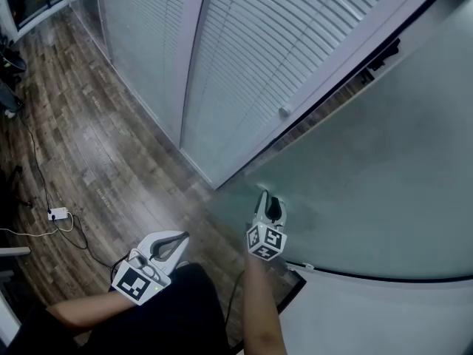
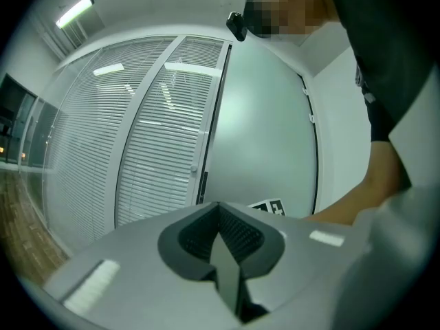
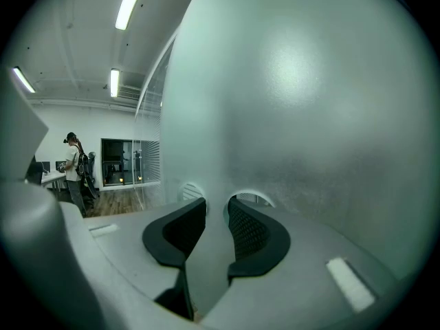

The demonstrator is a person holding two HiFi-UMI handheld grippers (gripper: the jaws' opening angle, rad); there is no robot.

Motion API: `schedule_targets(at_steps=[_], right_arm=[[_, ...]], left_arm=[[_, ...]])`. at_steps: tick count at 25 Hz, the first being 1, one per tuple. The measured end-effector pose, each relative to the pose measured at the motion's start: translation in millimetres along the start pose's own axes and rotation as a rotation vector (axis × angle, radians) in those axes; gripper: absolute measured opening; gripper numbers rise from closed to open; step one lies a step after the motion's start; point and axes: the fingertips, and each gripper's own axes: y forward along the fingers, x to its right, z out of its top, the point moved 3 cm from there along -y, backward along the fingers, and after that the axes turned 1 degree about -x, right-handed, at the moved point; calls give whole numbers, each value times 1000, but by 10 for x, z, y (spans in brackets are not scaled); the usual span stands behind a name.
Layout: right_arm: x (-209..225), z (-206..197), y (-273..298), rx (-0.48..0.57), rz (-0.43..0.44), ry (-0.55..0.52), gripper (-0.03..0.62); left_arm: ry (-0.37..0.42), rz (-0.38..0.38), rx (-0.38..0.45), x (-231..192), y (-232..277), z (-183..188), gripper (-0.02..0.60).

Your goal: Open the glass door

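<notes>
My right tongs (image 3: pixel 216 203) stand partly open with nothing gripped. Through the gap between the two dark pads I see only frosted glass. The tips are right at the face of the glass door (image 3: pixel 309 115), but I cannot tell whether they touch it. My left tongs (image 2: pixel 220 212) are pressed together and empty, held low at the lower left of the head view, well apart from the door.

In the right gripper view the door fills the centre and right of the frame. Its free upright edge curves up the left of centre, and beyond it a lit room shows. In the left gripper view the same pane stands upright in mid-frame, with its hinges (image 2: pixel 311 119) on the right edge. On the left a dark gap (image 2: pixel 214 115) separates it from the slatted blinds (image 2: pixel 151 136).

So the door lies straight ahead of my right tongs, its long axis upright, and my right hand is much the nearer one. I judge the push belongs on the face over towards that free edge, away from the hinges, with my left staying clear.
</notes>
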Motion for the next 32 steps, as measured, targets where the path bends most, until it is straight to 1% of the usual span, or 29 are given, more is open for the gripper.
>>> schedule_targets(at_steps=[5,9,13,18,22,27,32], right_arm=[[-122,-39,-158,-11,16,-13,107],[-206,-103,-305,-13,28,-20,107],[-282,-178,-478,-20,39,-21,107],[-443,-170,-763,-11,53,-25,107],[-511,-267,-928,-10,69,-43,109],[-647,-311,-1220,-1,75,-28,109],[-690,-450,-1437,13,71,-44,110]], left_arm=[[-13,-36,26,98,-24,-6,-1],[-28,-80,11,216,-9,-95,-2],[-12,-116,52,290,-26,-39,0],[-21,-159,50,354,-148,1,0],[-30,-195,61,423,-143,-52,-2],[-9,-247,59,530,-252,-36,0],[17,-262,59,619,-255,-81,0]])
